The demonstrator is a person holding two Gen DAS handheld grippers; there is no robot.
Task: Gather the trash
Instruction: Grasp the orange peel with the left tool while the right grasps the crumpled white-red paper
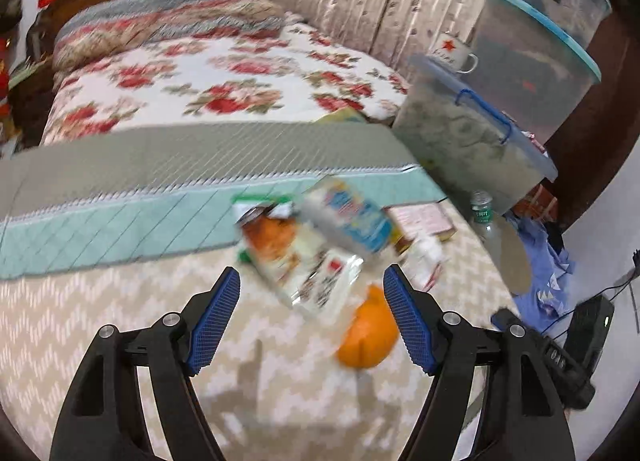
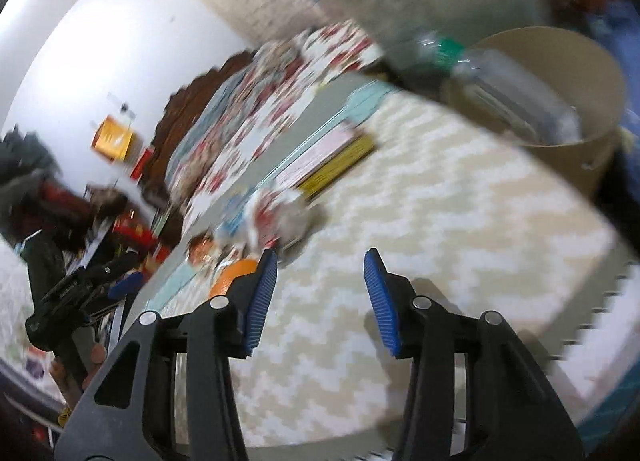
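Trash lies on the zigzag bedspread point(image 1: 100, 321): a clear snack wrapper point(image 1: 304, 261), a blue and white packet point(image 1: 352, 217), an orange peel point(image 1: 366, 335), crumpled paper point(image 1: 426, 257) and a flat pink box point(image 1: 422, 217). My left gripper point(image 1: 312, 313) is open and empty, just short of the wrapper, with the peel by its right finger. My right gripper point(image 2: 320, 297) is open and empty over the bedspread. A brown paper bin point(image 2: 560, 101) at the upper right holds a clear plastic bottle point(image 2: 508, 89). The crumpled paper point(image 2: 280, 217) and pink box point(image 2: 328, 161) lie beyond the right gripper.
A floral quilt point(image 1: 224, 85) and pillow point(image 1: 160, 25) cover the far bed. Stacked plastic storage boxes point(image 1: 520, 61) stand at the right with a mug point(image 1: 452, 53) on one. The other gripper point(image 2: 80, 293) shows at the left in the right wrist view. Both views are blurred.
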